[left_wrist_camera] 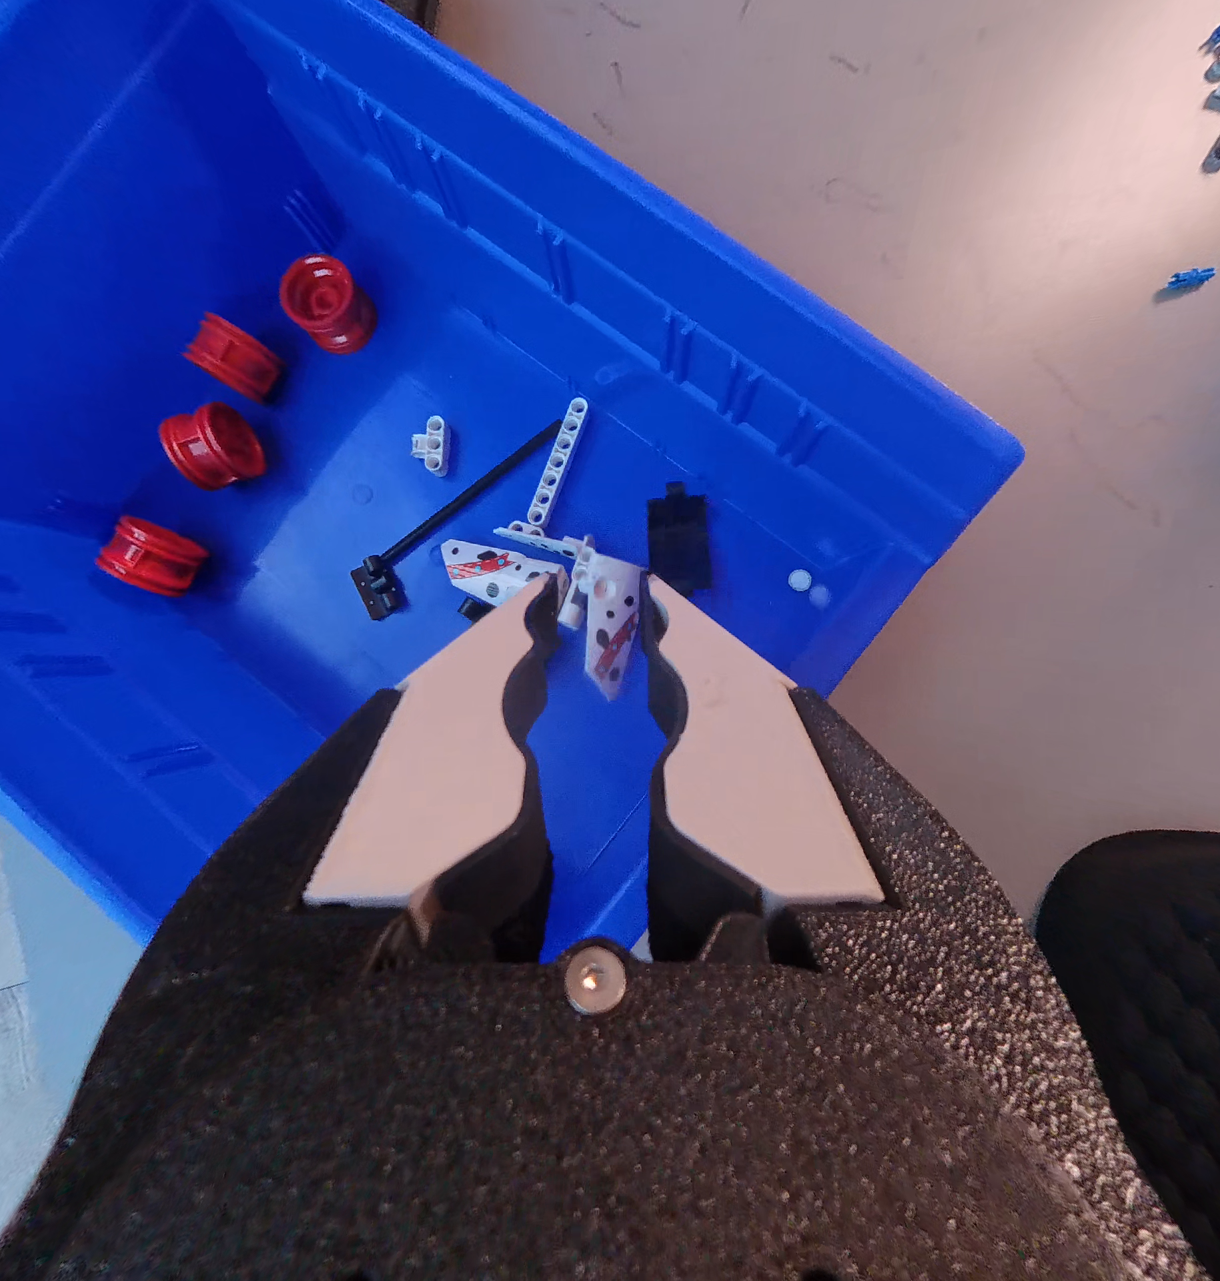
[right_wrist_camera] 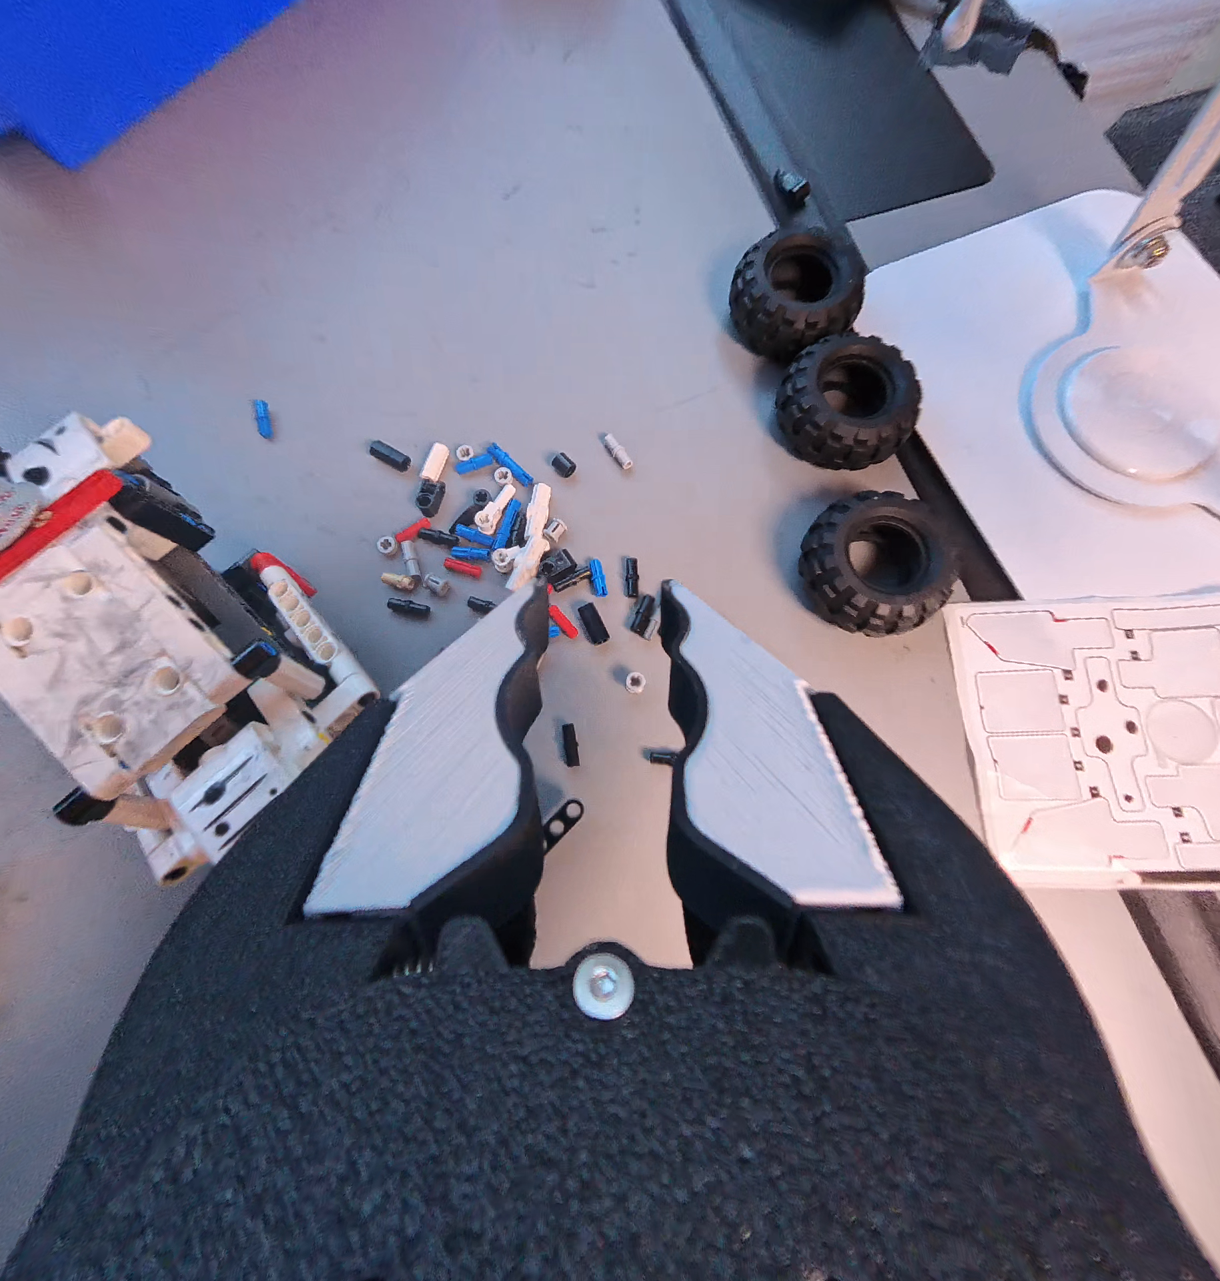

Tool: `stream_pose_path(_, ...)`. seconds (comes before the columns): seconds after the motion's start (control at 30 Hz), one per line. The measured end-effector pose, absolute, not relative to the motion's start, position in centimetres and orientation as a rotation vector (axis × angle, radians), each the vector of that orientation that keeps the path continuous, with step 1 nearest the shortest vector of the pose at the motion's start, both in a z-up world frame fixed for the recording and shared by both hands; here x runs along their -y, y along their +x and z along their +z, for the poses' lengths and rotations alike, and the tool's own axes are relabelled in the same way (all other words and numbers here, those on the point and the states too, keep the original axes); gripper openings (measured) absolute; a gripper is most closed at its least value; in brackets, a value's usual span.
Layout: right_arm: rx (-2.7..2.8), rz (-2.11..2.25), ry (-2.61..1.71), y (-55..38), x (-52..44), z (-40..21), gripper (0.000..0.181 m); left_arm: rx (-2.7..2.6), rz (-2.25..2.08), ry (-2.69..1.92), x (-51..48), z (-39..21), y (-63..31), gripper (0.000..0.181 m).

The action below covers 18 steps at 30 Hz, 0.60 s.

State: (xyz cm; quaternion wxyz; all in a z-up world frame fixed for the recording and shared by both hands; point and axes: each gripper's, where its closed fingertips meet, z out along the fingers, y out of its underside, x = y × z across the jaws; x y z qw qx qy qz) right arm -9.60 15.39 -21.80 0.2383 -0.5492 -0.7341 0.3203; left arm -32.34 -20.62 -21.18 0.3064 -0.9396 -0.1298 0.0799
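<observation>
Left gripper (left_wrist_camera: 596, 589) jaws parted over white panel (left_wrist_camera: 610, 627) in blue bin (left_wrist_camera: 835, 388); right gripper (right_wrist_camera: 603, 593) jaws wide above loose pins (right_wrist_camera: 503, 527) on bench (right_wrist_camera: 385, 277).

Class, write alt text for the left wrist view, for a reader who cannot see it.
The left tool hangs open over a blue bin, its tips either side of a white decorated panel. Also in the bin are four red wheel hubs, a white holed beam, a black rod and a black block.
</observation>
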Motion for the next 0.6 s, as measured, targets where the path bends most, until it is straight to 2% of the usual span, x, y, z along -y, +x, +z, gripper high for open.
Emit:
stream_pose_path(0.27, 1.784, 0.987, -1.370, -4.9, -14.4, -15.9, 0.032, 0.274, 0.283, -2.246, 17.9, -16.8, -31.1, 0.029)
stream_pose_path(0.43, 1.784, 1.052, -1.284, 0.2, -10.3, -15.5, 0.034, -0.054, 0.126, -1.986, 13.7, -11.5, -22.2, 0.029)
stream_pose_path(0.6, 1.857, 1.114, -1.280, 4.0, -5.7, -18.4, 0.033, -0.338, -0.083, -1.860, 10.1, -10.8, -12.2, 0.030)
